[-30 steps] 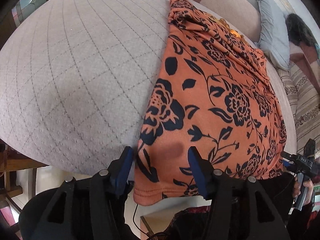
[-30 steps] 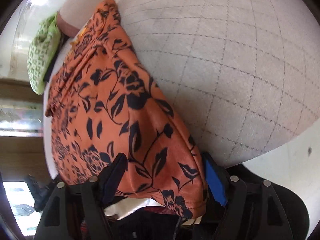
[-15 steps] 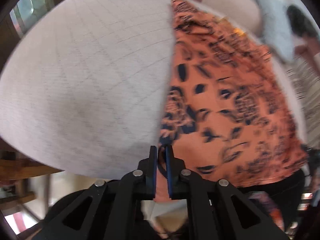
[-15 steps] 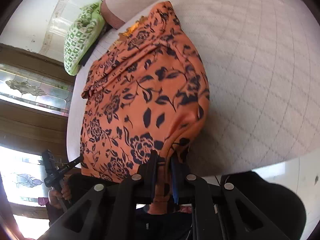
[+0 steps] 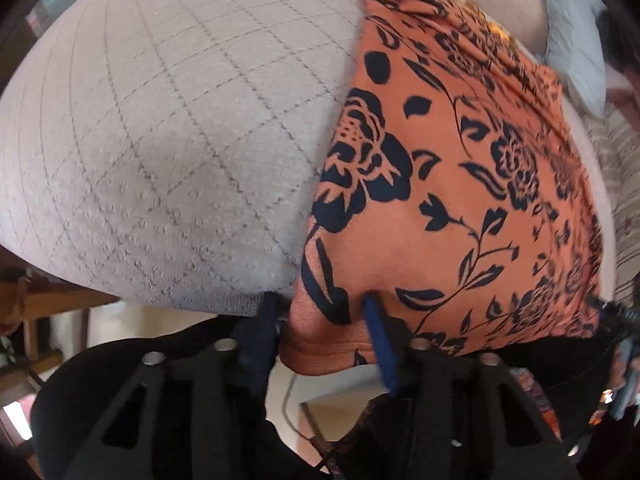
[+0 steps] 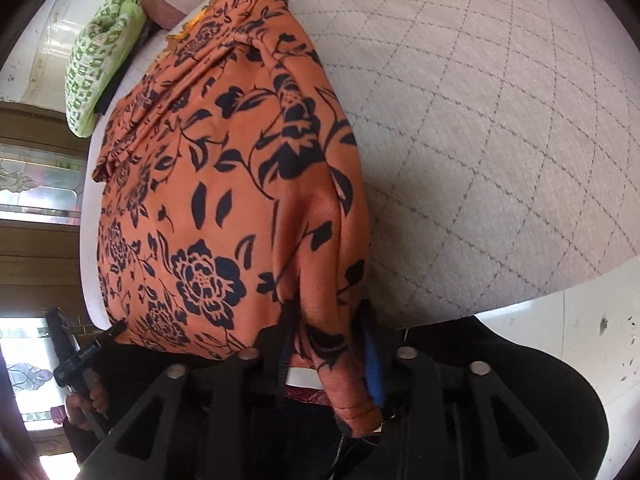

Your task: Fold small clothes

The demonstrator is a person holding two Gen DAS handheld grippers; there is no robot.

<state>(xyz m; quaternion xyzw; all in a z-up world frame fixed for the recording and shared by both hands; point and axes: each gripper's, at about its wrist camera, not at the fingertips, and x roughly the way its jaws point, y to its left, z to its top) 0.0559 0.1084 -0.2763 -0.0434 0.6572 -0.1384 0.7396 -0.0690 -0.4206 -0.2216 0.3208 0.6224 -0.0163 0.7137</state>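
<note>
An orange garment with a dark floral print (image 5: 460, 160) (image 6: 220, 200) lies spread on a grey quilted cushion (image 5: 160, 140) (image 6: 500, 120), its near hem hanging over the front edge. My left gripper (image 5: 320, 332) straddles the hem's left corner. Its jaws are opening, and the cloth sits loose between the blue pads. My right gripper (image 6: 328, 344) straddles the hem's right corner, where a raised fold of cloth stands between the fingers. Its jaws are opening too. Both grippers point steeply down at the cushion's front edge.
A green patterned pillow (image 6: 100, 68) lies past the garment's far end, and a pale blue pillow (image 5: 572, 32) is at the back right. A hand (image 6: 86, 396) grips a black handle at lower left. Pale floor (image 6: 580, 340) lies below the cushion's edge.
Both grippers closed on the hem corners half a second ago and have since spread apart again. The cloth between them is now bunched into folds.
</note>
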